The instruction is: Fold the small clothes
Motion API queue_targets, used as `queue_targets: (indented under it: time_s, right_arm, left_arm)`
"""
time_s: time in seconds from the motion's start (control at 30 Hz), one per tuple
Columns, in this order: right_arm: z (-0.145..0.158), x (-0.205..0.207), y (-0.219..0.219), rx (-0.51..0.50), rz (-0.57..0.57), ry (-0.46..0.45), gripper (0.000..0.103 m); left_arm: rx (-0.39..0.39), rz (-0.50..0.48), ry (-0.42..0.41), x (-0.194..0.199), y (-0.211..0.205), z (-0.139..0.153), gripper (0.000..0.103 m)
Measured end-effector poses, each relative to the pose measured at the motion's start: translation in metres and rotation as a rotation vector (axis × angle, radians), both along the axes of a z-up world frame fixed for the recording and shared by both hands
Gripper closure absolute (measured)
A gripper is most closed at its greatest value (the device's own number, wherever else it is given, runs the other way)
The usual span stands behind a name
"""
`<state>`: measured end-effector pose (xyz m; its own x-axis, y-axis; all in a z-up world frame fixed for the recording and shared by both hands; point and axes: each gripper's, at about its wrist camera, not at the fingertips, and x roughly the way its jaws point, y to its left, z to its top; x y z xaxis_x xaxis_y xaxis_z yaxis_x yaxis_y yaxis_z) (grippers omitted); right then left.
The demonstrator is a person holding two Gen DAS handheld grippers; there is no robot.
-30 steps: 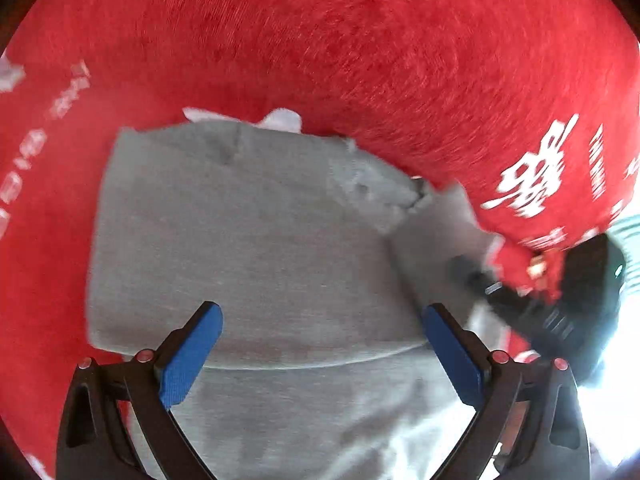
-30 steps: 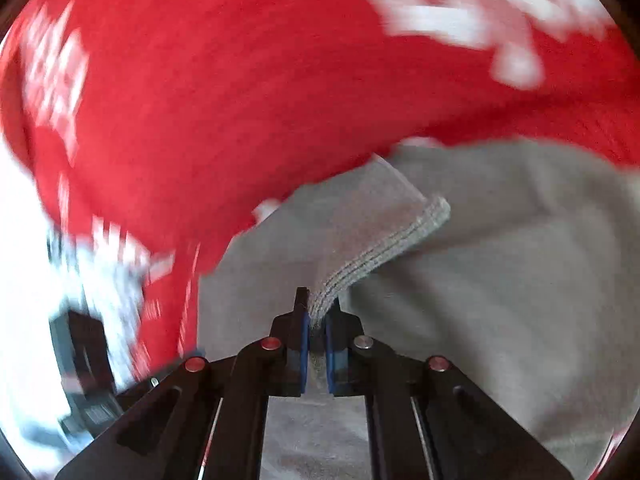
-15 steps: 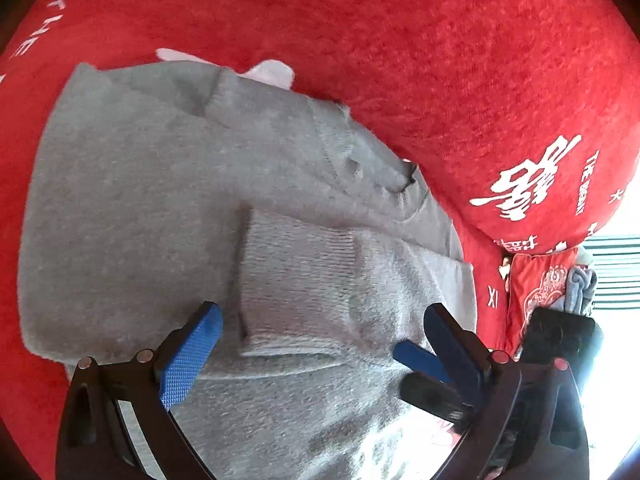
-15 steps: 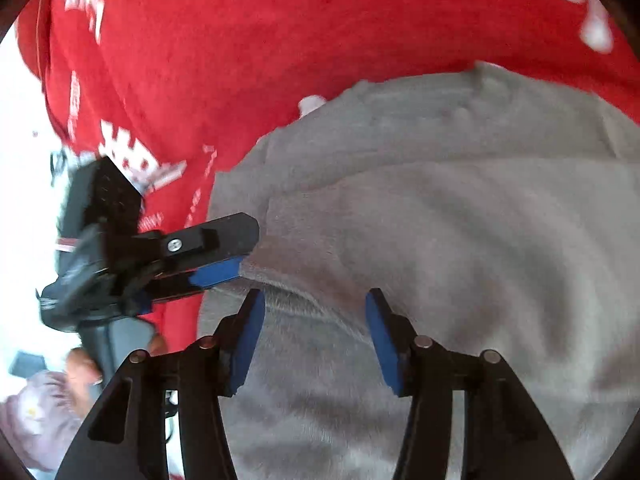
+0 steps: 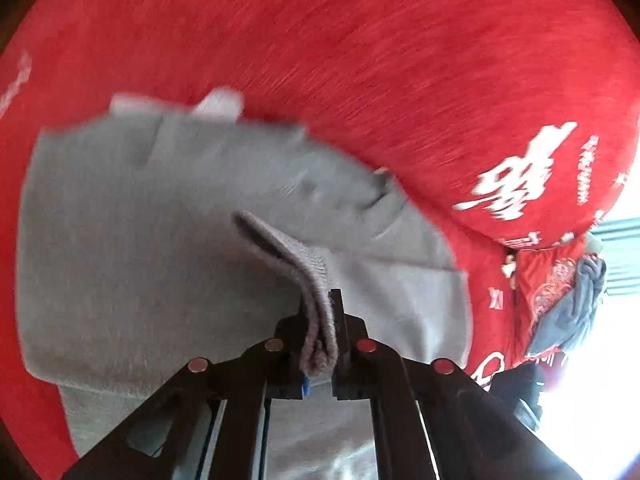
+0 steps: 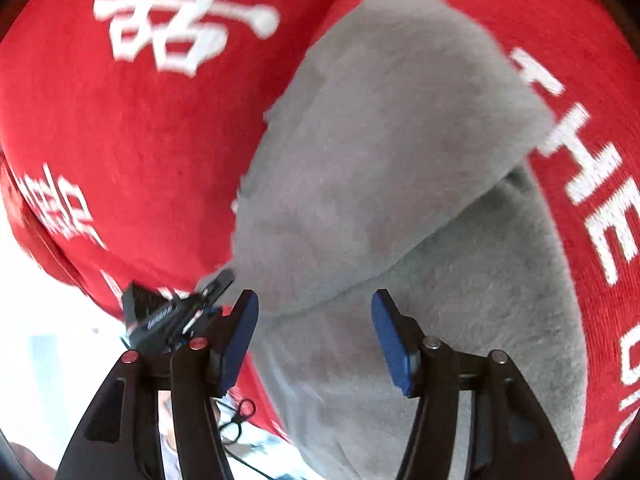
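grey sweater (image 5: 132,248) cuff (image 5: 316,312) in left claw (image 5: 320,344)

a home: red printed blanket (image 5: 400,60), clothes heap (image 5: 572,308) by bright window (image 5: 616,248)

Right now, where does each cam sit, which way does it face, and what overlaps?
Left wrist: on the left gripper, looking along shut jaws clamping the ribbed cuff of the grey sweater.
Right wrist: on the right gripper, jaws open, above the sweater; the left gripper shows at left.
Shared: the sweater and the red blanket.
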<state>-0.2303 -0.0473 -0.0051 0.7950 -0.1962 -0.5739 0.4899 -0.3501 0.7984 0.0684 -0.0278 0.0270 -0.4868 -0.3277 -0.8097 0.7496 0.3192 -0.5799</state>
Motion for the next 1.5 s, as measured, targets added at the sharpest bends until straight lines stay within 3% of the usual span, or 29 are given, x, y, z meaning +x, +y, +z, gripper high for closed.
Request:
queue_targets:
  time_s: [0.2, 0.37, 0.5, 0.63, 0.67, 0.77, 0.8, 0.9, 1.03, 1.23, 1.3, 1.37, 1.43, 1.5]
  right_arm:
    - [-0.014, -0.03, -0.011, 0.003, -0.207, -0.079, 0.034]
    - [0.007, -0.074, -0.025, -0.066, -0.367, -0.018, 0.034]
    - [0.023, -0.091, -0.03, -0.101, -0.316, 0.03, 0.034]
    - [0.003, -0.094, -0.026, -0.034, -0.263, 0.077, 0.038]
    - [-0.004, -0.092, -0.023, -0.015, -0.261, 0.077, 0.046]
    - [-0.016, -0.097, -0.011, 0.025, -0.245, 0.117, 0.094]
    - [-0.019, -0.099, -0.009, 0.026, -0.24, 0.122, 0.097]
    - [-0.017, -0.097, -0.007, 0.005, -0.207, 0.149, 0.098]
    - [-0.01, -0.09, -0.014, -0.01, -0.157, 0.214, 0.098]
    - [-0.009, -0.087, -0.011, -0.025, -0.162, 0.223, 0.098]
    - [-0.008, -0.087, -0.009, -0.027, -0.168, 0.225, 0.098]
    - [-0.008, -0.087, -0.007, -0.027, -0.172, 0.226, 0.098]
    - [-0.006, -0.086, -0.007, -0.025, -0.168, 0.235, 0.098]
    - [-0.003, -0.084, -0.009, -0.025, -0.145, 0.253, 0.095]
  left_arm:
    - [-0.124, -0.026, -0.019, -0.006, -0.026, 0.062, 0.096]
    - [-0.19, -0.049, -0.04, -0.008, -0.032, 0.086, 0.096]
    - [-0.123, -0.05, -0.042, 0.0, -0.016, 0.057, 0.096]
    - [0.004, -0.065, -0.1, 0.002, 0.006, 0.003, 0.096]
    - [0.029, -0.067, -0.115, 0.004, 0.011, -0.008, 0.096]
    - [0.076, -0.086, -0.172, 0.006, 0.027, -0.033, 0.096]
    - [0.089, -0.09, -0.189, 0.005, 0.031, -0.038, 0.096]
    - [0.08, -0.087, -0.209, 0.002, 0.037, -0.036, 0.095]
    - [0.066, -0.114, -0.315, 0.002, 0.035, -0.02, 0.095]
    - [0.031, -0.142, -0.31, 0.008, 0.025, -0.013, 0.095]
    - [0.0, -0.148, -0.344, 0.007, 0.027, -0.007, 0.095]
    - [0.04, -0.159, -0.41, 0.006, 0.028, -0.013, 0.095]
    - [0.135, -0.161, -0.515, 0.012, 0.035, -0.027, 0.095]
    - [0.162, -0.133, -0.546, 0.023, 0.044, -0.03, 0.095]
